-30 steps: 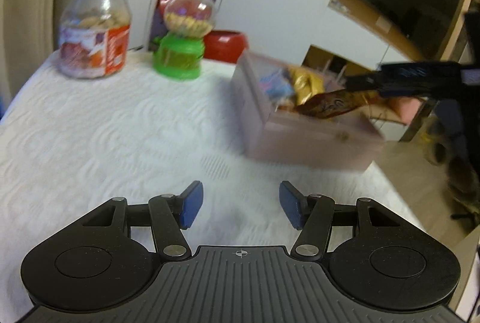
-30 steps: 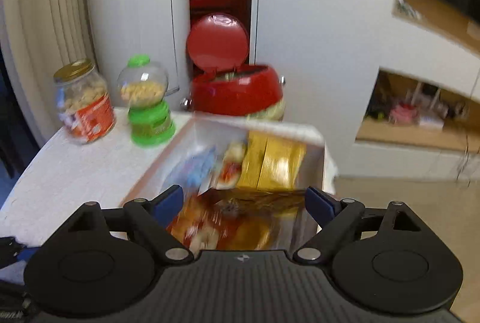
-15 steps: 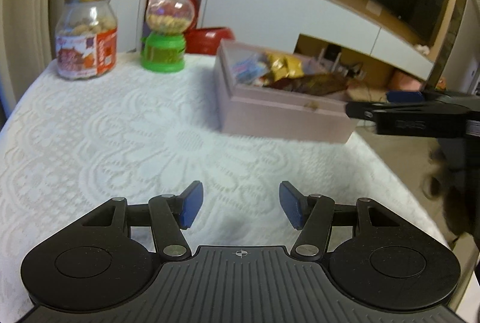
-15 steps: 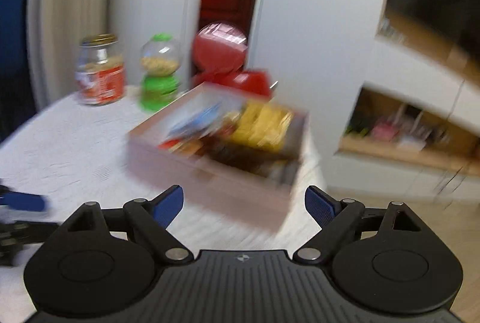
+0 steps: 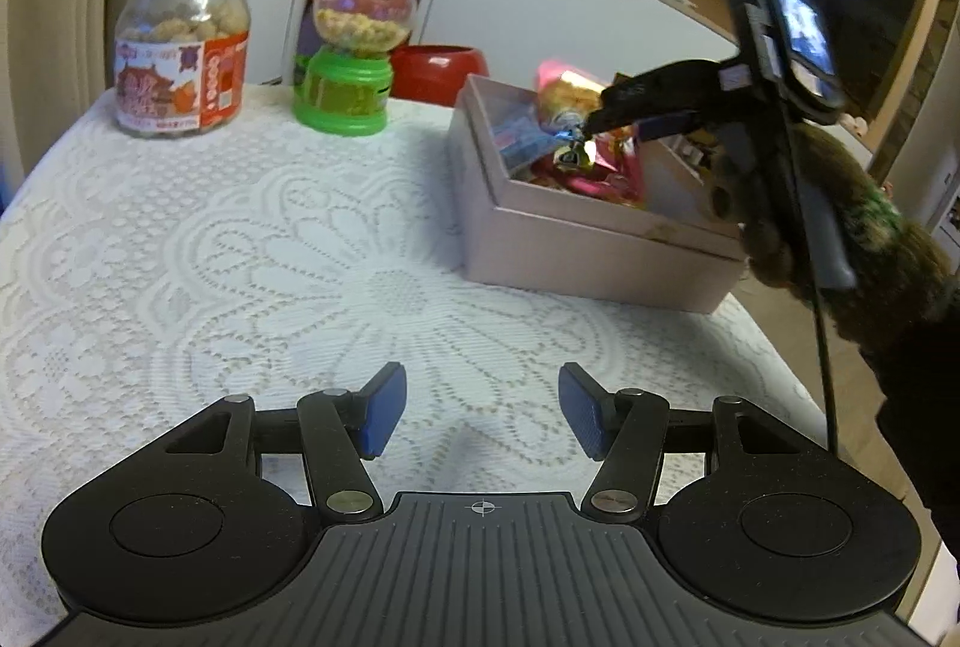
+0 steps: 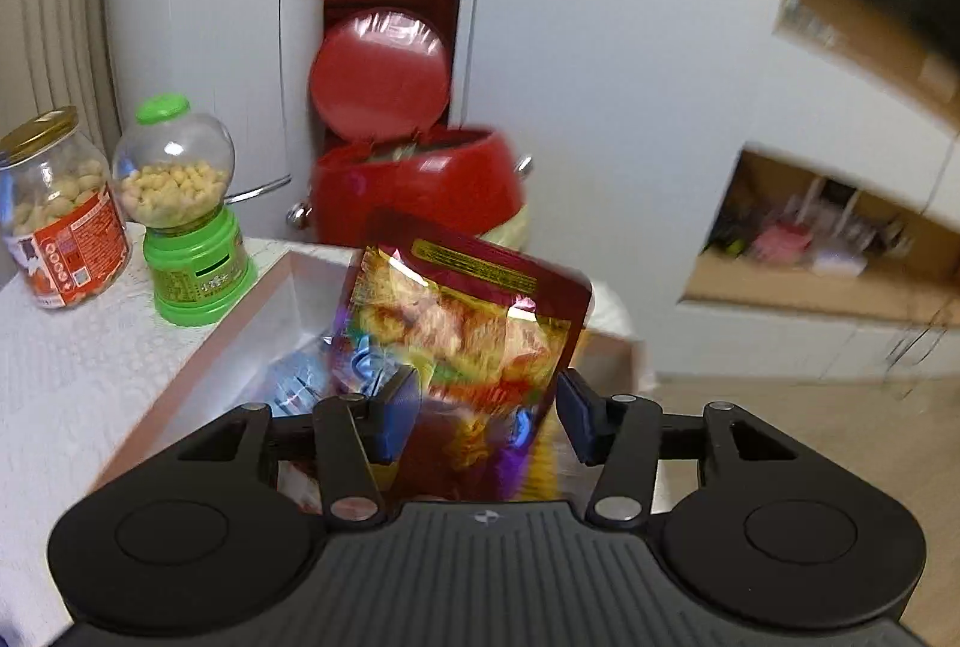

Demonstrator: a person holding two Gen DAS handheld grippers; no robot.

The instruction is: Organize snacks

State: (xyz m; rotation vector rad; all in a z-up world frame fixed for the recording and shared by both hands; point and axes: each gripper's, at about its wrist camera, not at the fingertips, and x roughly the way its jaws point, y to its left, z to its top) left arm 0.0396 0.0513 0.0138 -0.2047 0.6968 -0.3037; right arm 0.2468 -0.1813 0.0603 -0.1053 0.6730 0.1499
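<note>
Worktop (image 5: 180,239): covered with a white lace cloth.

Box (image 5: 576,251): pale pink, open-topped, at the worktop's right edge. Holds mixed snack packets, among them a blue one (image 6: 297,377) at its left side.

Snack pouch (image 6: 462,335): dark red foil with a yellow strip along its top edge and a printed food picture; blurred. Stands upright over the box, lower part between the right gripper's fingers.

Right gripper (image 6: 486,419): fingers partly closed on either side of the pouch; the blur hides whether the pads press it. In the left wrist view its tips reach down into the box.

Left gripper (image 5: 483,410): fingers wide apart, holding nothing, low over the cloth near the worktop's front edge, well apart from the box.

Glass jar (image 5: 183,47): gold lid, red-and-white label, pale round snacks inside. At the far left corner of the worktop.

Candy dispenser (image 5: 351,53): green base and cap, clear globe of yellow pieces. Just right of the jar, along the far edge.

Red bin (image 6: 414,191): lid raised, behind the worktop's far edge.
</note>
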